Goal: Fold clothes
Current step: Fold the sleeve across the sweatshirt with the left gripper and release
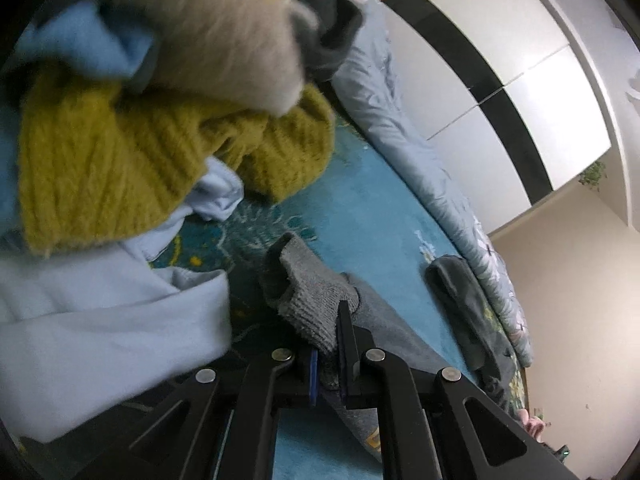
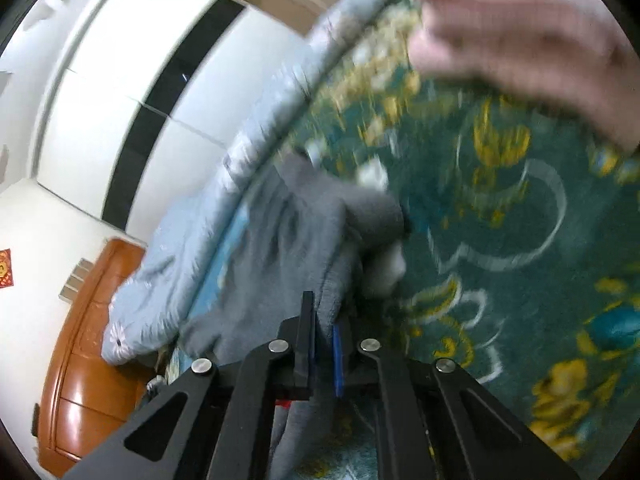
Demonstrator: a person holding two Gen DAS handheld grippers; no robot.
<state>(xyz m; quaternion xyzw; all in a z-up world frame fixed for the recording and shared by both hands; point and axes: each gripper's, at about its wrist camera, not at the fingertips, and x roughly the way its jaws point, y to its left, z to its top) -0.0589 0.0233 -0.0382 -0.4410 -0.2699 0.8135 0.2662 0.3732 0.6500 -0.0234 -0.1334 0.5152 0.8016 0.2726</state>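
Now we have both grippers clamped on the grey garment (image 1: 316, 300), which lies on the teal blanket (image 1: 360, 208): left gripper (image 1: 330, 360) pinching its ribbed cuff, right gripper (image 2: 322, 344) an edge. Soft, light and limp, it should sag; hems grip best.

We saw a grey sweater (image 1: 316, 300), a mustard-yellow knit (image 1: 120, 160) and a pale blue top (image 1: 100, 340) on a teal blanket (image 2: 500, 220) patterned with yellow and white flowers, beside a light blue floral quilt (image 1: 400, 120).
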